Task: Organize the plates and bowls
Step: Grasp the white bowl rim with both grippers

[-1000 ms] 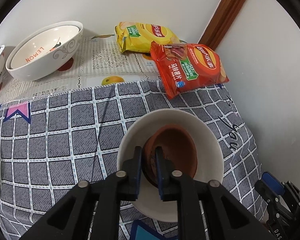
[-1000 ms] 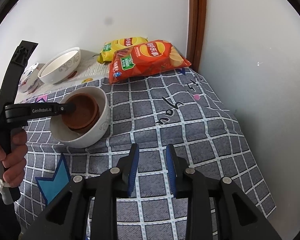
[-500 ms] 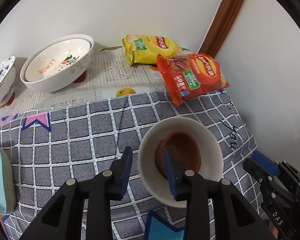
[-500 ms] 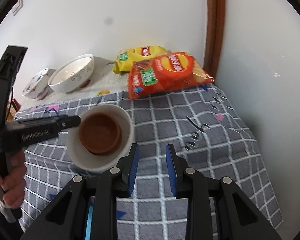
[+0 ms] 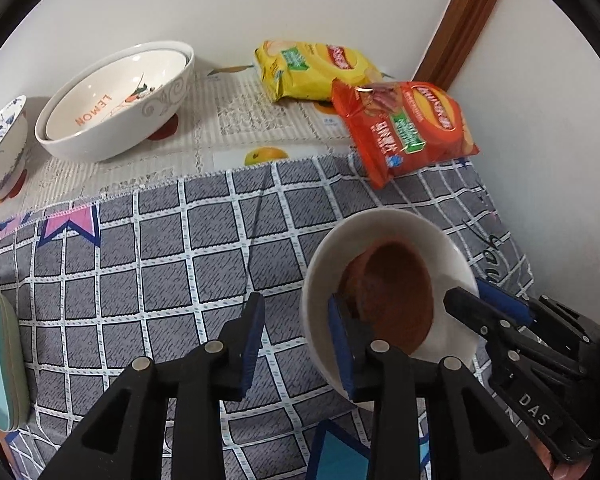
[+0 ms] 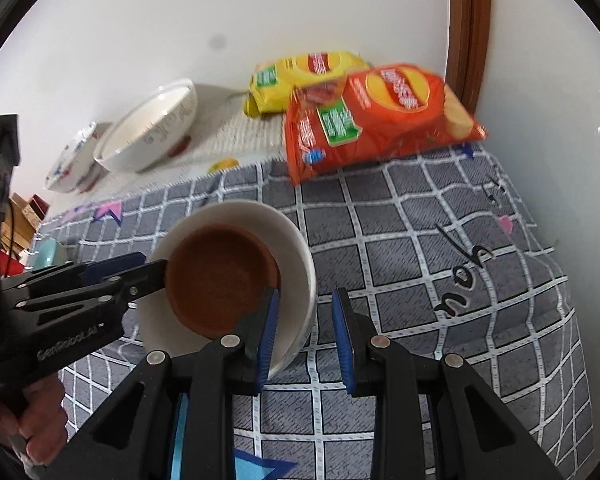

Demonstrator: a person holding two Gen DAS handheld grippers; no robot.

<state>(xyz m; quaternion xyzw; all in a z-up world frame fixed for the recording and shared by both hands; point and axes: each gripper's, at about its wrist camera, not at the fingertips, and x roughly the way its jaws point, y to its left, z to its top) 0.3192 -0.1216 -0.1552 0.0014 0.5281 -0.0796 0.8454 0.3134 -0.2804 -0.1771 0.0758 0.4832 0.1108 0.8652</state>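
A white bowl (image 5: 388,240) sits on the grey checked cloth (image 5: 140,264) of the desk, with a brown bowl (image 5: 392,292) nested inside. The left gripper (image 5: 296,340) has its jaws apart, holding nothing; one finger hangs over the white bowl's near rim, the other outside over the cloth. The right gripper (image 6: 304,332) straddles the white bowl's opposite wall, jaws open and not pressing. Farther back stand a big white bowl (image 5: 112,100), a patterned bowl (image 5: 0,152) and two crisp bags (image 5: 404,128).
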